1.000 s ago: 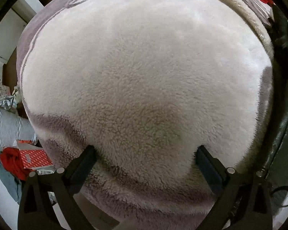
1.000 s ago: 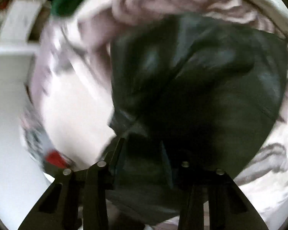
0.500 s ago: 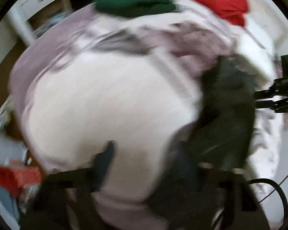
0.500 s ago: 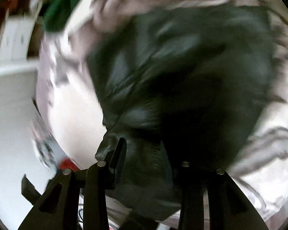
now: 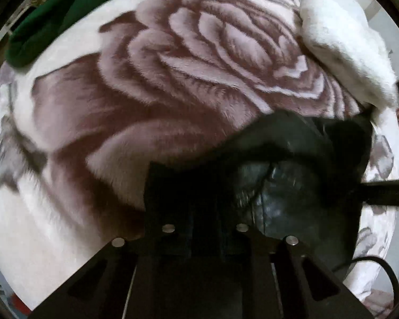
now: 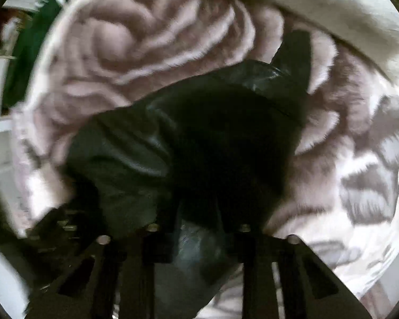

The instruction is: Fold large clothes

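- The black garment (image 5: 300, 164) looks like shiny, creased leather; it lies bunched on the rose-pattern blanket (image 5: 173, 66).
- Its long axis cannot be told, as it is crumpled.
- The left gripper (image 5: 203, 202) is clamped on the garment's edge.
- The right gripper (image 6: 196, 212) pinches the same garment.
- A green garment (image 5: 53, 18) lies at the blanket's far edge.

No readable text, label or number anywhere
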Motion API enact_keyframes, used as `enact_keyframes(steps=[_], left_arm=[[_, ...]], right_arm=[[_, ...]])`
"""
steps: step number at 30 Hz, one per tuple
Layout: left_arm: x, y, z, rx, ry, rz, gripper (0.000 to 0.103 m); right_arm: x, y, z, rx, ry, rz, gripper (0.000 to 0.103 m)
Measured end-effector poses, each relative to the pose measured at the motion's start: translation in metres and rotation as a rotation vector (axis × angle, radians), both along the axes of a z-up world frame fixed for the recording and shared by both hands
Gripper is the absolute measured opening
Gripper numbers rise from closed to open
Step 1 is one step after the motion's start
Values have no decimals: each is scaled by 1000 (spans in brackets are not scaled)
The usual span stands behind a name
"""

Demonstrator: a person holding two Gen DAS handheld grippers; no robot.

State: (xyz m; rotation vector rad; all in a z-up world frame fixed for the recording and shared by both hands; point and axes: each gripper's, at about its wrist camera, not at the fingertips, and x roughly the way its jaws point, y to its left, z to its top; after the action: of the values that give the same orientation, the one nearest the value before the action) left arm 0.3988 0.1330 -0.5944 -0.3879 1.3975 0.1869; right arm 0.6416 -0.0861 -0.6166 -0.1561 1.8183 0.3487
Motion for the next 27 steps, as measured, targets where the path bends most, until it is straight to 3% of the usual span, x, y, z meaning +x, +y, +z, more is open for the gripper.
enact_keyframes(steps=[2,6,8,10,15,18,19,20,24,27], left_arm=[[6,7,-6,-16,14,-3,11],[9,6,0,11,8,-19,10],[-1,5,21,20,-11,-17,11],[-17,8,46,7,-36,16,11],[-77,0,87,-110,-111,87,11],[-80,-31,63,-167,-72,72,28],[-80,-38,50,-167,-51,68,35],[-86,-44,41,-147,-50,63,34],[-82,-65,27,-25,-74,42,34],[-80,-70,24,1,-74,38,34]], right_arm=[[5,-2,-18,4,2,-45,21],[16,-13,-20,37,13,-85,20],[20,-18,-7,50,44,-91,22],[17,-29,28,139,15,-56,22],[-14,-76,73,294,3,-31,25],[-20,-120,63,356,47,-108,61],[-18,-133,53,380,62,-127,80],[-22,-144,47,401,68,-151,84],[-13,-158,0,483,135,-241,84],[7,-155,-30,603,185,-254,84]])
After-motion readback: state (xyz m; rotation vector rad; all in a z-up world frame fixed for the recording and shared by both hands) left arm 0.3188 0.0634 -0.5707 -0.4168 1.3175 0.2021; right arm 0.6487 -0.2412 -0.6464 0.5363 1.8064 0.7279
